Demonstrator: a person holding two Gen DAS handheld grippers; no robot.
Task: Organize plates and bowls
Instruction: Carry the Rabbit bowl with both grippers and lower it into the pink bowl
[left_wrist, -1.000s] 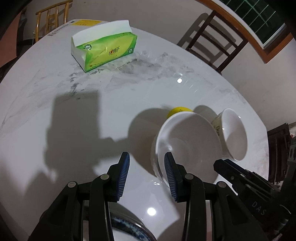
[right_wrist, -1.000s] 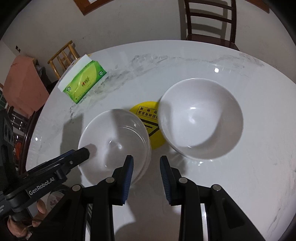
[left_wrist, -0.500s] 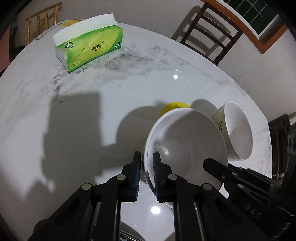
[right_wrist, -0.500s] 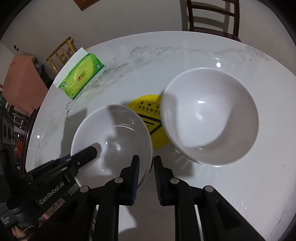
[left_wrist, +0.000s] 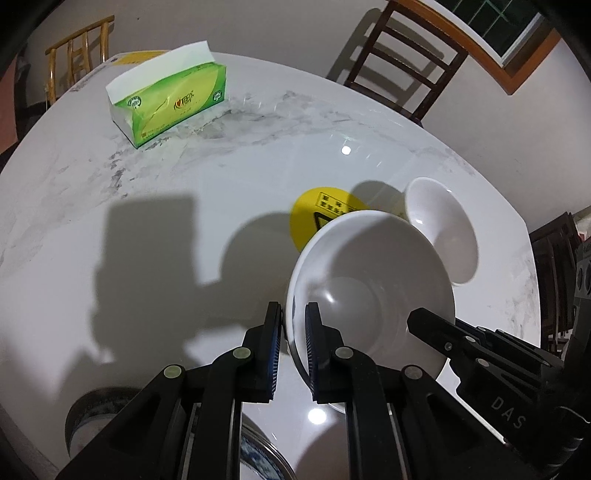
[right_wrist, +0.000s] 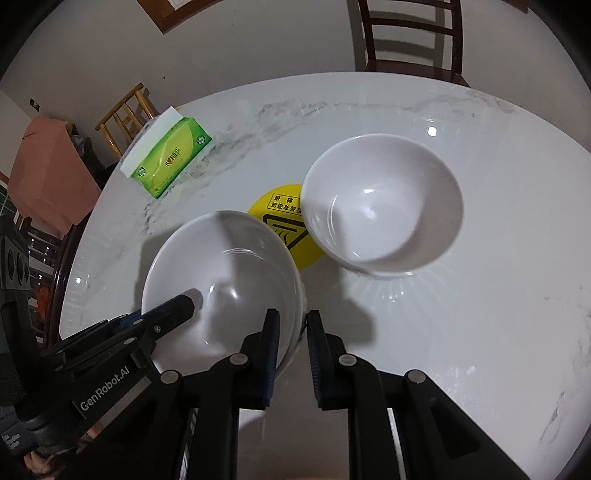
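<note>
My left gripper (left_wrist: 293, 347) & right gripper (right_wrist: 291, 350) have both just closed, each pinching opp. rims of the near bowl (right_wrist: 221, 273); rim sits btwn the pads. Second bowl (right_wrist: 382, 203) rests on the table (right_wrist: 480, 295), beside the yellow sticker (right_wrist: 284, 229).

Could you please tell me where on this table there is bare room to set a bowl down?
The widest bare patch of the marble table lies between the tissue box and the wide bowl. Another lies right of the deep bowl, toward the table's edge. Around the yellow sticker, between both bowls, it is crowded.
</note>
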